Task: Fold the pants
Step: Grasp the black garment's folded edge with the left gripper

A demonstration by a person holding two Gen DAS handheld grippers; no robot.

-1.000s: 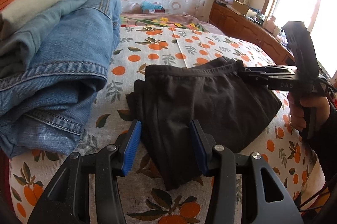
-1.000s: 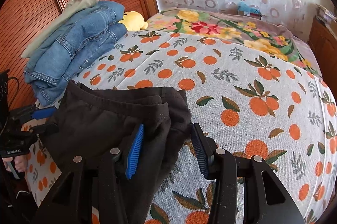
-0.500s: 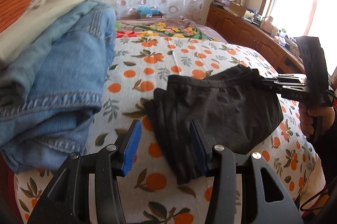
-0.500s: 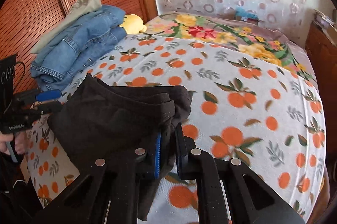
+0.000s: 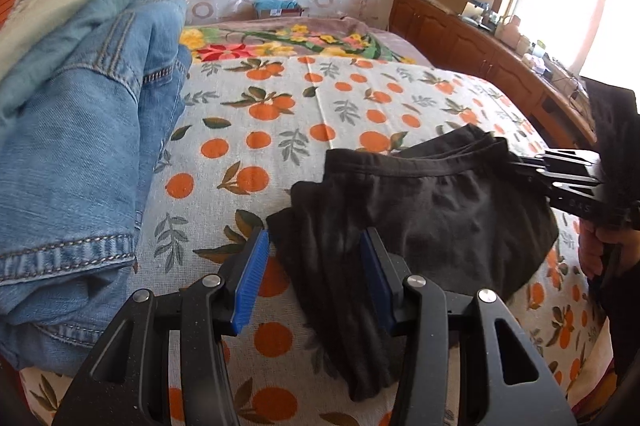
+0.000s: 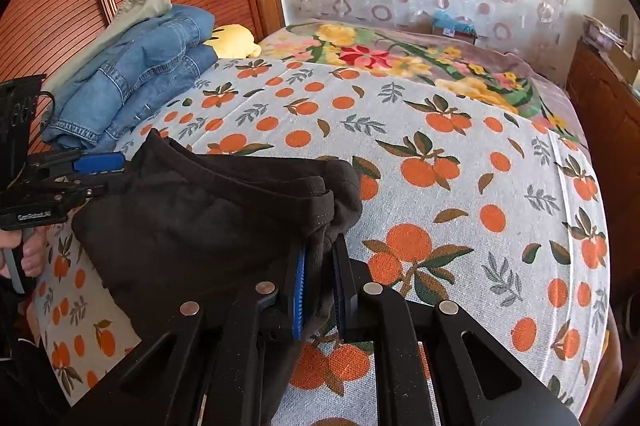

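- Left wrist view: the left gripper [image 5: 312,282] stands parted and grips nothing, its jaws straddling the near edge of the folded black pants [image 5: 420,209] on the orange-print bedspread [image 5: 256,129].
- Right wrist view: the right gripper [image 6: 320,290] has just closed, pinching the pants' corner [image 6: 324,266].

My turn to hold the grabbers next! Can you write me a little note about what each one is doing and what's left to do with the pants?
Right gripper: just closed, clamped on one end of the black pants.
Left gripper: open, its jaws either side of the other end, not pinching.
The pants lie folded up small on the orange-print sheet, beside the jeans pile.
Left: probably close the left gripper, then finish folding or move them.
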